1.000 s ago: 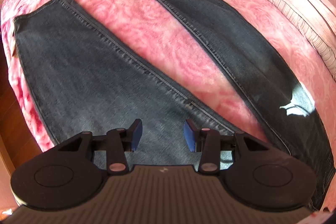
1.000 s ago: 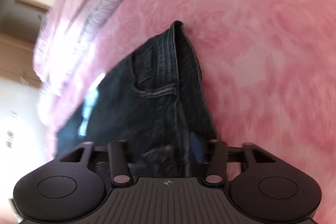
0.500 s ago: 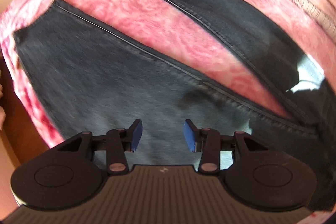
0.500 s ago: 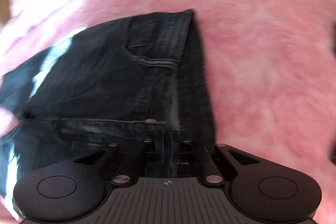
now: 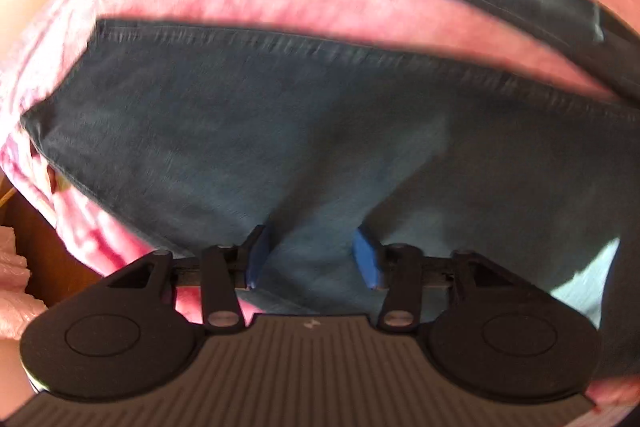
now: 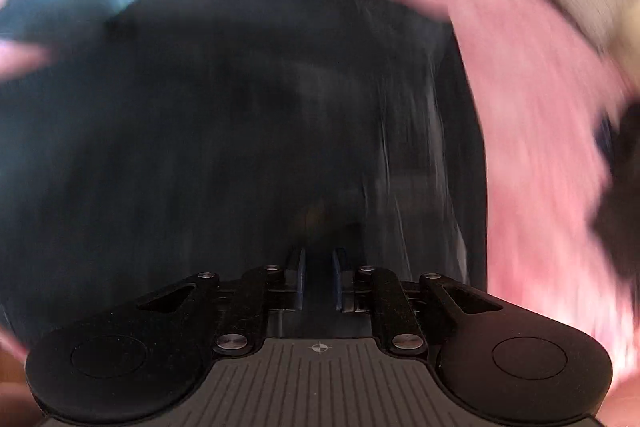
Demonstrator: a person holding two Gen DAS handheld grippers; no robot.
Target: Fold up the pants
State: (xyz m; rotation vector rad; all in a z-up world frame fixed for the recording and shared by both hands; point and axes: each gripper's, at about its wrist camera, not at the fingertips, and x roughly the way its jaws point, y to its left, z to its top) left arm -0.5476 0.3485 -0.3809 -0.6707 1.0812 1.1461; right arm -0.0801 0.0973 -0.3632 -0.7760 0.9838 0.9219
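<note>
The right wrist view is smeared with blur — only a dark mass of the dark blue denim pants [image 6: 224, 131] on the pink fleece bed cover [image 6: 532, 107] reads. There the right tongs [image 6: 319, 281] sit nearly pressed together, pinching denim. The left tongs [image 5: 312, 255] are spread wide, a raised fold of pant leg [image 5: 280, 131] between their blue pads — whether gripped, I cannot tell.

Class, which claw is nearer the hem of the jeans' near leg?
Left. The left claw straddles that leg of the jeans, hem ahead; the right claw pinches them, no hem in view.
</note>
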